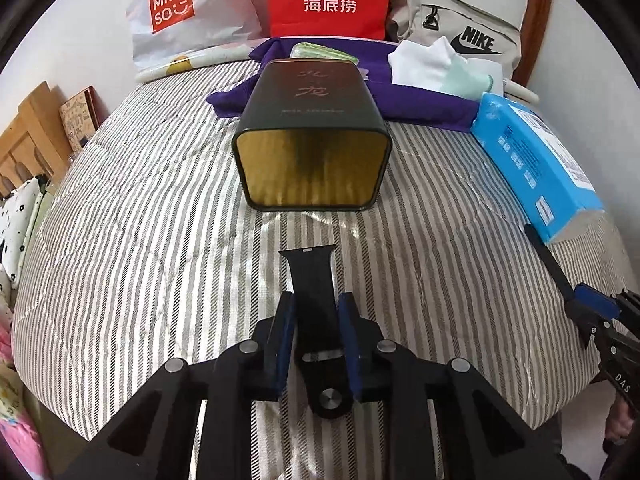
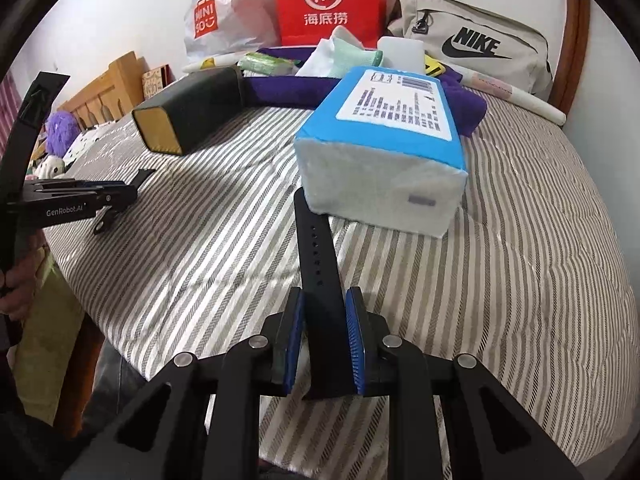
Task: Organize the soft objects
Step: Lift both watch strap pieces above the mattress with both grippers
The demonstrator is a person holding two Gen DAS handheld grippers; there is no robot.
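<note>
My left gripper (image 1: 316,300) is shut on a short black watch strap piece (image 1: 310,272) with a buckle end, held just above the striped quilt (image 1: 160,220). Ahead of it a black tin (image 1: 312,128) lies on its side, gold end toward me. My right gripper (image 2: 325,294) is shut on a long black strap with holes (image 2: 316,240); the strap's tip reaches the blue tissue pack (image 2: 384,144). Each gripper also shows at the edge of the other view: the left gripper (image 2: 134,191) and the right gripper (image 1: 592,304).
A purple towel (image 1: 420,104) with white and green cloths (image 1: 440,68) lies behind the tin. A Miniso bag (image 1: 172,12), a red paper bag (image 1: 328,0) and a Nike bag (image 1: 468,32) line the wall. Plush toys (image 2: 60,128) sit beyond the quilt's left edge.
</note>
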